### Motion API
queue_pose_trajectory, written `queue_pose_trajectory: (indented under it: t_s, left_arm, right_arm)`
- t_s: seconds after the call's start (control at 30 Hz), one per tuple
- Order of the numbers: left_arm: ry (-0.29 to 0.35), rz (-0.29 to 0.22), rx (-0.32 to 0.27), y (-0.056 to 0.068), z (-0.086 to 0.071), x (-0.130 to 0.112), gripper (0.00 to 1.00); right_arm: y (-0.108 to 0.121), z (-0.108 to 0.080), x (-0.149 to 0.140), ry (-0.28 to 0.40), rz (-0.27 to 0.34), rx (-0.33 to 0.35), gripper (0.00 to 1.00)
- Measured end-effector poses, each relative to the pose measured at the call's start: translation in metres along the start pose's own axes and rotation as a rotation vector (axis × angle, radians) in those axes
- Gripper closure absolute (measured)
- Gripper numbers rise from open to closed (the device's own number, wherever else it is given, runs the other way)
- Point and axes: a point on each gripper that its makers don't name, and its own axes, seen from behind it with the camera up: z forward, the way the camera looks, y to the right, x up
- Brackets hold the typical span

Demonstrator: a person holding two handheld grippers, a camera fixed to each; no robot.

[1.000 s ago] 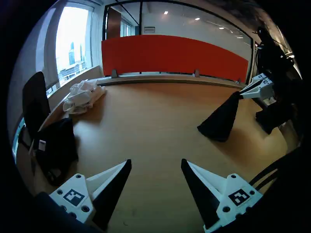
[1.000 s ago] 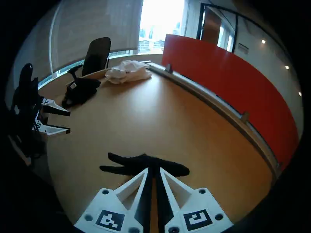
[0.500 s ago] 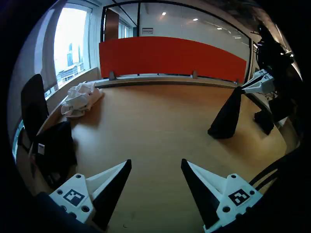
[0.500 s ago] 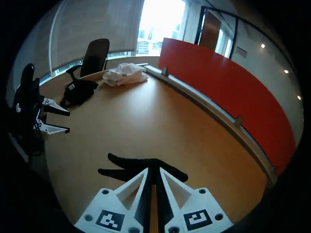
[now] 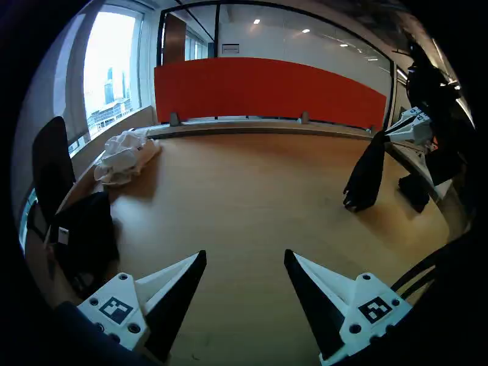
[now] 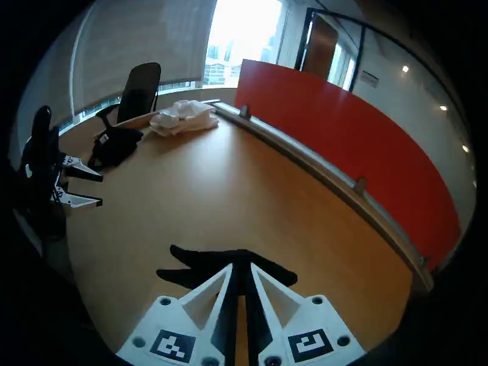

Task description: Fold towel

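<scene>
A black towel (image 5: pixel 366 177) hangs in a narrow drape from my right gripper (image 5: pixel 390 133), which is at the right over the wooden table (image 5: pixel 244 183). The towel's lower end is close to the tabletop. In the right gripper view the right gripper (image 6: pixel 241 268) is shut on the black towel (image 6: pixel 201 263), and cloth spreads out to both sides beyond the fingertips. My left gripper (image 5: pixel 244 268) is open and holds nothing, low over the table's near side. It also shows far left in the right gripper view as the left gripper (image 6: pixel 76 186).
A crumpled white cloth pile (image 5: pixel 125 157) lies at the table's far left, with a dark cloth heap (image 5: pixel 85 235) nearer. A red partition (image 5: pixel 268 85) runs along the table's back edge. An office chair (image 6: pixel 137 88) stands by the window. Another dark item (image 5: pixel 415 189) lies at the right edge.
The right gripper has lifted the towel: it went from a wide cone resting on the table to a narrow hanging drape, farther right. The left gripper stayed open and still.
</scene>
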Motion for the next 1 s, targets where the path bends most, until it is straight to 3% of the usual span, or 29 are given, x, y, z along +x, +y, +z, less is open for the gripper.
queue_pose_trajectory:
  t_s: [1.0]
  left_arm:
    - [-0.016,0.009,0.005,-0.003,0.011,0.009,0.06]
  right_arm:
    - [0.135,-0.060,-0.063,-0.094,0.085,-0.194,0.94]
